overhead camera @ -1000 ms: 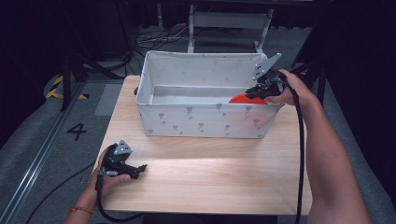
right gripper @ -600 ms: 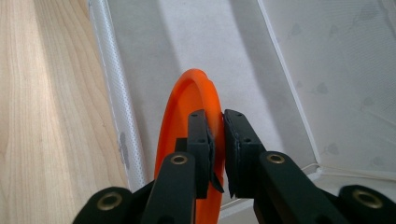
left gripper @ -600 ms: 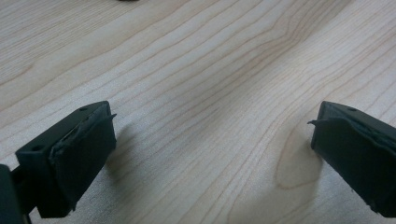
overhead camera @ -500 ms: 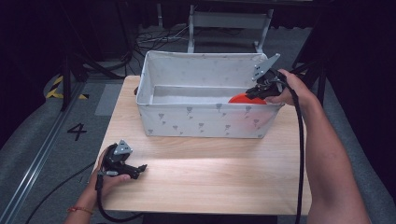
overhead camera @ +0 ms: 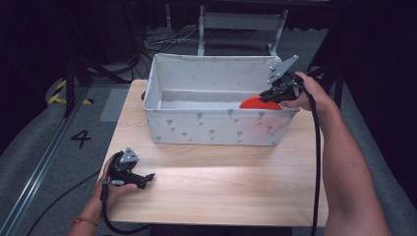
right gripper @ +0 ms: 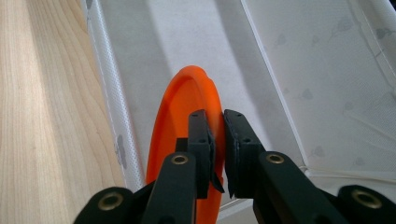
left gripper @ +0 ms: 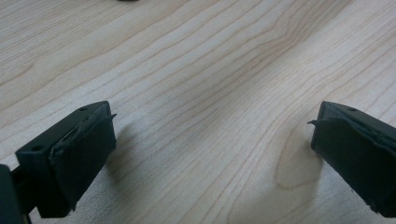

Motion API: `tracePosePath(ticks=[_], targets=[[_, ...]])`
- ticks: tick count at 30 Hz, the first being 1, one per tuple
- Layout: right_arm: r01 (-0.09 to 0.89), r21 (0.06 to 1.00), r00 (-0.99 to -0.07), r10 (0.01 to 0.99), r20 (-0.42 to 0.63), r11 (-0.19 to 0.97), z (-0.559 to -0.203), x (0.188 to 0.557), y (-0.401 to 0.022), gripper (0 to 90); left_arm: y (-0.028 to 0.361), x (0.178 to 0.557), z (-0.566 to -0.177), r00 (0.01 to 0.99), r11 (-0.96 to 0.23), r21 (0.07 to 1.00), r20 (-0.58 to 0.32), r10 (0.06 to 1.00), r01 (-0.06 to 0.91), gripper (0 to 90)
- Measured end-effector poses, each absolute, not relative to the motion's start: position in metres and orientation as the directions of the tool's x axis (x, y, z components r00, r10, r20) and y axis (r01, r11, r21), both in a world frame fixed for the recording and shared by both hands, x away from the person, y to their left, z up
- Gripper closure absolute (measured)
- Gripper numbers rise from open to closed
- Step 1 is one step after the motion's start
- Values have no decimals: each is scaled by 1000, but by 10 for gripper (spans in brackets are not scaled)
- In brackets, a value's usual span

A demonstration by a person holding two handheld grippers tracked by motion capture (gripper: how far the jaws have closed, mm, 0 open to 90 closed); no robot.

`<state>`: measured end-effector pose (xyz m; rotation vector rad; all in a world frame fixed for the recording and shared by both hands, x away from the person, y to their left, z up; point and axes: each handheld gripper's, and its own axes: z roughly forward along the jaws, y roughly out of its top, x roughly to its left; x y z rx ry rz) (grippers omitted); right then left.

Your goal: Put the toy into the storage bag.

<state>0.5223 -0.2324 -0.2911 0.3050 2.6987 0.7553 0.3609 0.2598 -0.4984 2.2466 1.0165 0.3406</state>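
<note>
high view, orange plate (overhead camera: pixel 258 103) unmoved, hand-held gripper (overhead camera: pixel 272 93) unmoved

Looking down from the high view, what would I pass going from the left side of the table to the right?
Left gripper resting on the table → white fabric bin → orange plate → right gripper pinching the plate's rim.

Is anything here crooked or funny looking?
Only a little. The orange plate stands on its edge inside the white fabric box, pinched at its rim by the right gripper, not lying flat. The pads of the left gripper look frayed at the edges. Nothing is spilled or broken.
</note>
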Motion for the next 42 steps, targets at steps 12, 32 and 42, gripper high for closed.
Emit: tracePosePath(ticks=[12,32,42], targets=[[121,503,-932,272,-238,856,-293,523,-231,822,260,361,-498,668,-496,649,-25,744,577,2],[178,356,-939,266,-216,917,-308,530,-221,778,260,361,-498,667,-495,648,-26,745,578,2],[199,477,-906,346,-242,856,-298,522,-236,691,260,361,-498,667,-495,649,-26,745,578,2]])
